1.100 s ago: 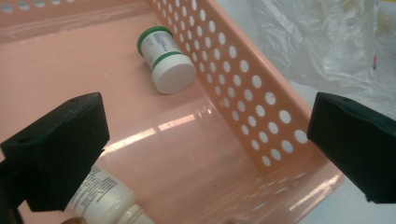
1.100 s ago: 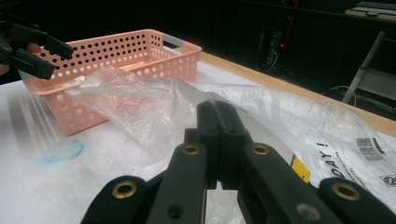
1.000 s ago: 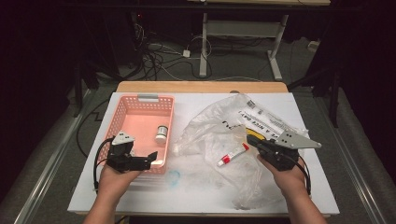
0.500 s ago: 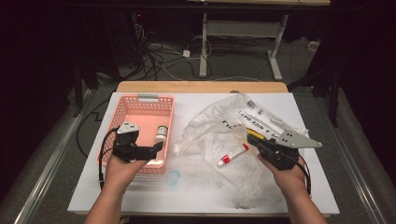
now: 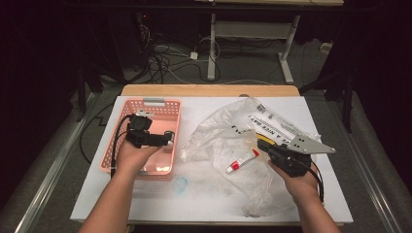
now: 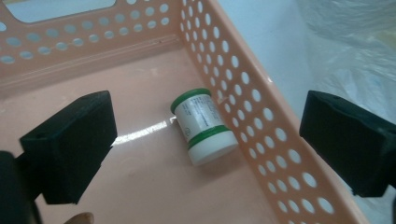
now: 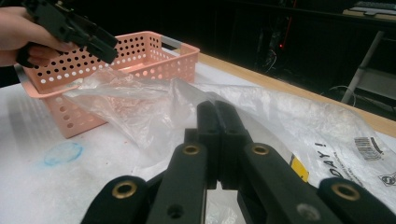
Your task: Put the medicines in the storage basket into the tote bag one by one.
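My left gripper [image 5: 163, 140] hangs over the pink basket [image 5: 119, 141], jaws spread wide with nothing between them. Its own camera shows a white bottle [image 6: 204, 125] with green bands lying on its side against the basket's perforated wall [image 6: 261, 121]. My right gripper [image 5: 266, 145] rests on the crumpled clear plastic bag [image 5: 218, 131], jaws pressed together. From above, a small red-capped tube [image 5: 242, 160] lies on the bag beside it.
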A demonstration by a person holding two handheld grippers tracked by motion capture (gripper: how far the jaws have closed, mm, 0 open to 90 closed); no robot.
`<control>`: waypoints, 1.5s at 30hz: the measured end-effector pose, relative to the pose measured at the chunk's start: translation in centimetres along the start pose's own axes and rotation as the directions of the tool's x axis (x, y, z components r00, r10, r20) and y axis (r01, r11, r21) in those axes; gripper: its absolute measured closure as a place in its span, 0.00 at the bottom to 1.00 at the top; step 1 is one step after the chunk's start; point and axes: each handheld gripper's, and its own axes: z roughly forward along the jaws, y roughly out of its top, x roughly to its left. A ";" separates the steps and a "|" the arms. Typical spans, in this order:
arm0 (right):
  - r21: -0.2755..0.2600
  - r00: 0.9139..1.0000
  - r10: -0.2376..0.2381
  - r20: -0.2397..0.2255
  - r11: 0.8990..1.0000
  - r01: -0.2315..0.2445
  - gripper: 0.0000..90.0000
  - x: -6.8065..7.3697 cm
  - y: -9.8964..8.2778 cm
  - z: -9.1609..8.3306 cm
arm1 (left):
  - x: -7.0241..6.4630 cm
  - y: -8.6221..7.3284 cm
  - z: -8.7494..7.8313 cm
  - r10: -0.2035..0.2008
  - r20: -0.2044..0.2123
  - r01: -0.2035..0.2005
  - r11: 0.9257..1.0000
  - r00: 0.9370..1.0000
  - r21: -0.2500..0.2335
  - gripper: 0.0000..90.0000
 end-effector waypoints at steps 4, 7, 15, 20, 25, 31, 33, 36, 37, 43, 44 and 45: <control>-0.002 1.000 0.002 0.001 1.000 -0.002 1.00 0.0 0.0 0.0 | 0.6 0.6 1.0 -0.024 0.003 0.024 0.999 1.000 0.030 0.08; 0.001 1.000 0.006 0.001 1.000 -0.006 1.00 0.0 0.0 0.1 | 1.1 0.9 1.7 -0.048 0.008 0.048 0.997 0.999 0.055 0.11; 0.002 1.000 0.003 -0.002 1.000 -0.003 1.00 0.0 -0.1 0.1 | 1.7 1.3 3.5 -0.085 0.034 0.079 0.987 0.996 0.141 0.20; 0.004 1.000 0.004 -0.002 1.000 -0.004 1.00 0.0 -0.1 0.1 | 1.8 1.6 4.2 -0.102 0.052 0.091 0.981 0.993 0.171 0.28; 0.002 1.000 0.005 -0.002 1.000 -0.005 1.00 0.0 -0.1 0.1 | 2.0 1.6 4.9 -0.125 0.059 0.110 0.972 0.990 0.208 0.35; 0.003 1.000 0.003 -0.003 1.000 -0.003 1.00 0.0 -0.1 0.1 | 2.0 1.6 5.6 -0.133 0.061 0.115 0.964 0.989 0.239 0.39; 0.003 1.000 0.002 -0.003 1.000 -0.002 1.00 0.0 -0.1 0.1 | 1.9 1.6 5.8 -0.131 0.054 0.114 0.962 0.990 0.249 0.41; 0.004 1.000 0.002 -0.003 1.000 -0.002 1.00 0.0 -0.1 0.1 | 1.9 1.5 6.2 -0.126 0.044 0.109 0.956 0.991 0.274 0.44; 0.004 1.000 0.004 -0.002 1.000 -0.004 1.00 0.0 -0.1 0.1 | 1.7 1.5 6.4 -0.112 0.024 0.101 0.954 0.993 0.282 0.45; 0.008 1.000 0.004 -0.004 1.000 -0.004 1.00 0.0 -0.2 0.2 | 1.4 1.3 7.3 -0.081 -0.028 0.086 0.939 0.996 0.333 0.55; 0.007 1.000 0.004 -0.004 1.000 -0.003 1.00 0.0 -0.2 0.2 | 1.4 1.2 7.4 -0.074 -0.035 0.082 0.937 0.997 0.340 0.57; 0.007 1.000 0.003 -0.005 1.000 -0.003 1.00 0.0 -0.1 0.2 | 1.3 1.1 7.5 -0.074 -0.038 0.083 0.935 0.997 0.344 0.58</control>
